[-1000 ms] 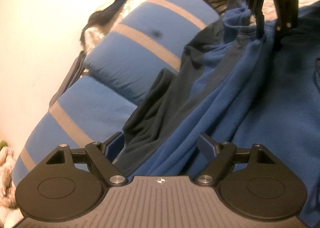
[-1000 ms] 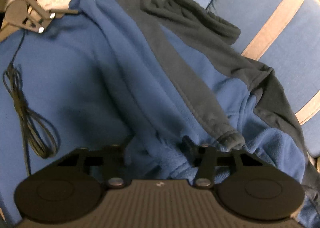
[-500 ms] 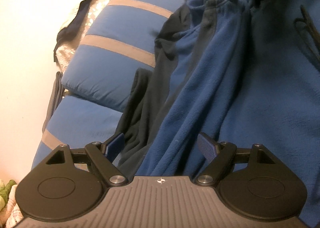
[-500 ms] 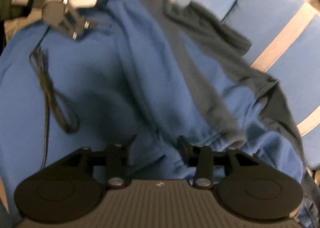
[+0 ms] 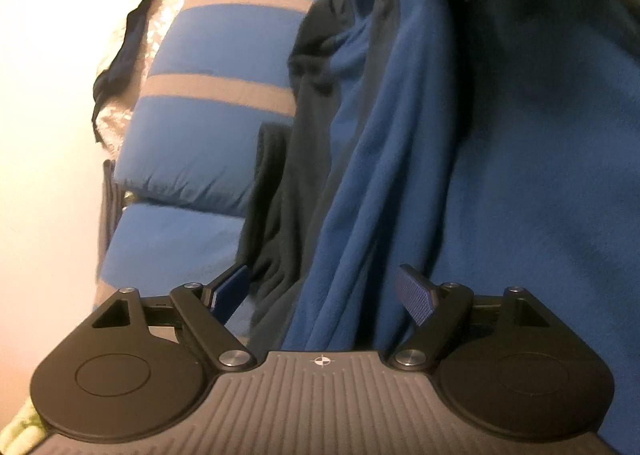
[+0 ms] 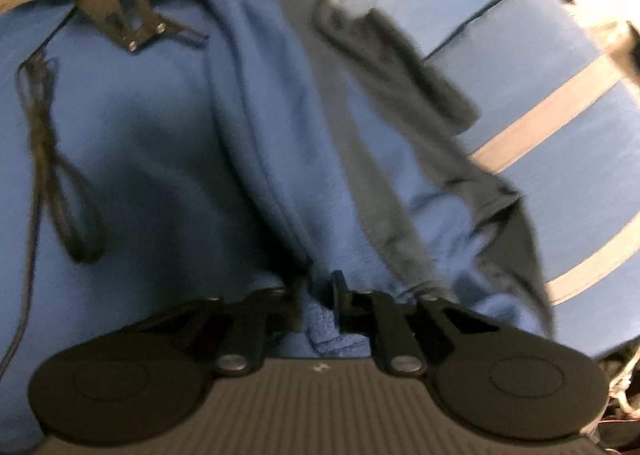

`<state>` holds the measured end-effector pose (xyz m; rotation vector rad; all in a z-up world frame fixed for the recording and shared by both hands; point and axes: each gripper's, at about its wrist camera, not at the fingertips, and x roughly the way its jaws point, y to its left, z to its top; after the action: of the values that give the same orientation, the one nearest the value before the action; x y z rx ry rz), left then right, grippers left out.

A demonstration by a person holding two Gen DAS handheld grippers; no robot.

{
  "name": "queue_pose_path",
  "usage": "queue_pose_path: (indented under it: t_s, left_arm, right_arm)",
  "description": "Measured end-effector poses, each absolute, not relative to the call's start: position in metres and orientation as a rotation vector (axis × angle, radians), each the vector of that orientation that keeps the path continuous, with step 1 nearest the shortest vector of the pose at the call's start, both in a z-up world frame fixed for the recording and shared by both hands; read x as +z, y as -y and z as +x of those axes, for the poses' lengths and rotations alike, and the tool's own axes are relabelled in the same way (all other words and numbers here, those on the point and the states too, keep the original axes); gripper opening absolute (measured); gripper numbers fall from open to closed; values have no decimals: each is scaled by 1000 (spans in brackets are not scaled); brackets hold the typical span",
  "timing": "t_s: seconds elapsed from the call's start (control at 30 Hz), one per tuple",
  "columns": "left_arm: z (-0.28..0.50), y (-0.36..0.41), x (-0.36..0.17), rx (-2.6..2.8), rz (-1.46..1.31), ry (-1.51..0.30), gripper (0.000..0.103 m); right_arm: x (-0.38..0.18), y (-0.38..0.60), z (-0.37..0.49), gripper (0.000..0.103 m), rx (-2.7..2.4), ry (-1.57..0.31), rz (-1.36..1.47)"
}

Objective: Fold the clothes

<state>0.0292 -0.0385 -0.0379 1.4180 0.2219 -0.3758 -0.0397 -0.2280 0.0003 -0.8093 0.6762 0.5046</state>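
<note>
Right gripper (image 6: pixel 318 295) jaws newly closed on blue fleece (image 6: pixel 280 135), previously apart.

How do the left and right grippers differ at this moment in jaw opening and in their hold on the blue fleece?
The left gripper stands wide open, its pads apart with the blue fleece lying loose between them; the right gripper has just closed, shut on a bunched fold of that fleece. Both point along the same garment, beside the striped cushions.

Two blue cushions (image 5: pixel 216 103) with pale stripes lie side by side, a dark strap (image 5: pixel 128 43) draped over crinkled pale cloth (image 5: pixel 160 27) beyond them, and a looped black cord (image 6: pixel 60 175) rests on blue fabric.
</note>
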Motion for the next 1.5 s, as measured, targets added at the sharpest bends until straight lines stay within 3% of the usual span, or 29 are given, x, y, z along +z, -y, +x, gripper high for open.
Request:
queue_pose_path:
  t_s: [0.17,0.2,0.23,0.3,0.43,0.73,0.77,0.8,0.87,0.93,1.0,1.03,1.2,1.4,1.5]
  left_arm:
    - [46,33,-47,-251,1445,-280,76]
    - [49,30,-48,-236,1447,-296,61]
    - [51,27,-48,-220,1455,-306,39]
    - [50,18,-45,-186,1484,-287,18]
    - [41,-5,-27,-138,1436,-223,13]
    - [33,-31,-47,-234,1423,-366,16]
    - [33,-33,-45,-244,1399,-388,16]
    - [33,-35,-43,-251,1377,-409,16]
    - [34,-39,-39,-253,1337,-447,21]
    - [37,-43,-37,-235,1295,-472,44]
    - [37,-45,-36,-208,1285,-471,63]
    - [37,-48,-36,-194,1283,-473,67]
    - [38,-63,-35,-132,1196,-507,68]
    - [56,-88,-17,-76,900,-541,68]
    - [58,-98,-15,-63,860,-556,67]
  right_arm:
    - [20,232,-46,9,370,-522,-812]
    - [23,232,-48,9,336,-486,-823]
    - [23,231,-51,9,301,-448,-851]
    - [21,229,-55,9,253,-407,-908]
    - [-5,222,-63,9,285,-434,-1049]
    - [-46,206,-78,12,473,-586,-1162]
    - [-45,206,-77,17,473,-592,-1157]
    - [-44,206,-75,34,465,-594,-1135]
    - [-40,205,-73,54,444,-589,-1109]
    - [-40,203,-73,62,428,-579,-1121]
    - [-42,201,-75,62,432,-579,-1145]
    - [-43,200,-76,63,432,-578,-1154]
    - [-50,195,-72,65,416,-547,-1227]
    - [-50,193,-65,62,393,-552,-1237]
    - [-49,194,-62,43,367,-550,-1251]
